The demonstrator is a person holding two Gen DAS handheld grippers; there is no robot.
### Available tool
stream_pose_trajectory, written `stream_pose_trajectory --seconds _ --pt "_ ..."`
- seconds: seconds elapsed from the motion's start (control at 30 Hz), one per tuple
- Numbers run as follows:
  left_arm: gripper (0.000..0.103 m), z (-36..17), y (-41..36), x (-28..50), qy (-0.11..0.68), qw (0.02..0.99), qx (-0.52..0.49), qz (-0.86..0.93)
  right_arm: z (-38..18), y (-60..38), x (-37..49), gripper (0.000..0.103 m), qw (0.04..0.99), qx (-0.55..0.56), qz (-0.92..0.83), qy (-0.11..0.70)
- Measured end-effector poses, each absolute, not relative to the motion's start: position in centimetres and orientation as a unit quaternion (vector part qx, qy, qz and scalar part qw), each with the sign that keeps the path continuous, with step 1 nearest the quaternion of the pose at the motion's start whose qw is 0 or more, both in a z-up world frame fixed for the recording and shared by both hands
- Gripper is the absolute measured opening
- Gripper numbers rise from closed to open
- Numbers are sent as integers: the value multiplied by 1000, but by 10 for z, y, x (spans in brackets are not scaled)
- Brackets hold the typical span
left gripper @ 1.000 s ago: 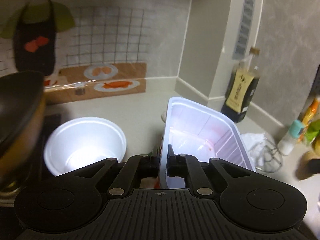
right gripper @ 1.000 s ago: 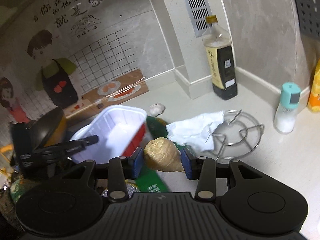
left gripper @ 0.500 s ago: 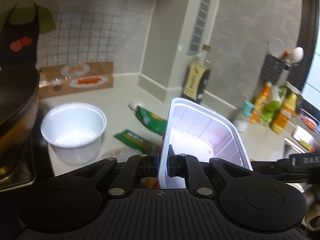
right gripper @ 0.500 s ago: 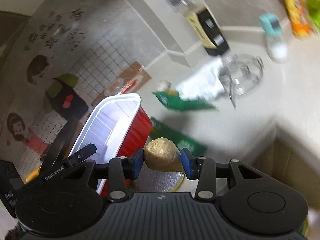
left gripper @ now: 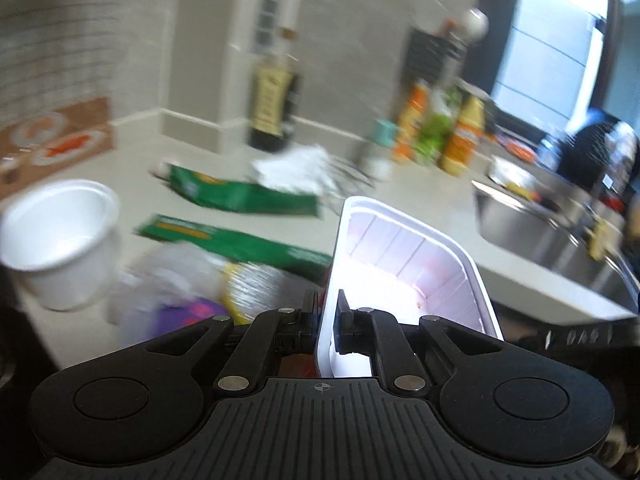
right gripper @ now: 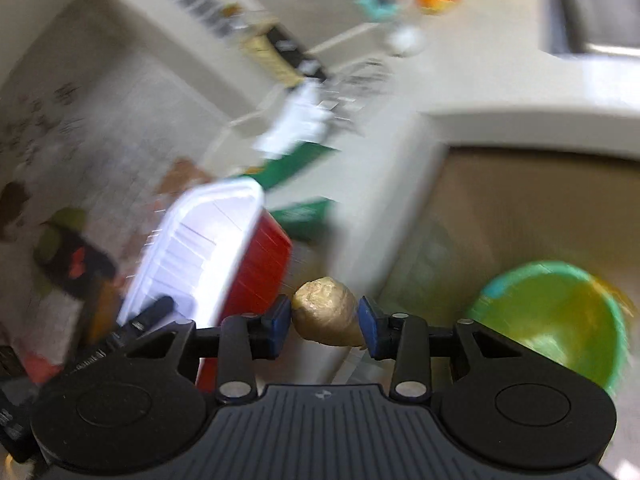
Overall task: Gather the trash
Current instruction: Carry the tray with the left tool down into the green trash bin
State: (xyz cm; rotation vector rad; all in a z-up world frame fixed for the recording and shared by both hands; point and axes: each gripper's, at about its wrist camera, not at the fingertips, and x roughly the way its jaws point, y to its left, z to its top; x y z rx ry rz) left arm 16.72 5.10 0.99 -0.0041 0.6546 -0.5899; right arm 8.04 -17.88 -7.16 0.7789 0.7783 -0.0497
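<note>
The red-and-white plastic tray (left gripper: 404, 264) looks light and thin-walled, likely to flex, so the left hand-held gripper (left gripper: 329, 322) clenched on its near rim is a fair hold, carrying it just off the tabletop (left gripper: 424, 196) edge. The right hand-held gripper (right gripper: 325, 322) has just tightened on a knobbly, tan ginger piece (right gripper: 326, 316), firm and irregular, above a green bin (right gripper: 556, 316).

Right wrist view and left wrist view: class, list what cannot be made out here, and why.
- Right wrist view: contents of the round green plastic bin, motion blur.
- Right wrist view: label of the dark glass bottle, smeared.
- Left wrist view: red outside of the white-lined rectangular plastic tray, hidden by its own wall and the left gripper.
- Left wrist view: print on the green packets, blurred.
</note>
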Motion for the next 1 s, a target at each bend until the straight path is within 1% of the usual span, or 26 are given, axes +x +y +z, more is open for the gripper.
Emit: stream_pose_trajectory --seconds 0.07,0.13,0.17,0.3,0.43,0.57,0.8,0.9,1.0 --pt "11 -3 34 166 334 889 12 -312 -86 -183 58 32 844 376 -64 377" --pt "11 -17 17 163 356 874 26 -329 -101 -192 34 22 832 390 -101 381" --pt "11 -25 9 162 365 868 31 -336 -107 -197 23 22 825 399 -117 382" --pt "10 -58 -22 160 402 845 55 -348 -134 -226 -10 21 811 405 -174 385" --pt "10 -78 -43 165 424 837 73 -339 -163 -254 -25 20 793 391 -222 411" --pt "10 -73 -50 172 412 849 79 -323 -181 -275 -29 20 781 391 -229 429" --pt "10 -48 -45 201 386 878 49 -279 -209 -288 -2 20 784 322 -203 490" --pt "11 -45 -41 208 398 876 26 -271 -219 -290 15 20 784 294 -185 514" --pt "11 -49 -46 202 402 875 32 -269 -224 -286 34 20 783 266 -165 537"
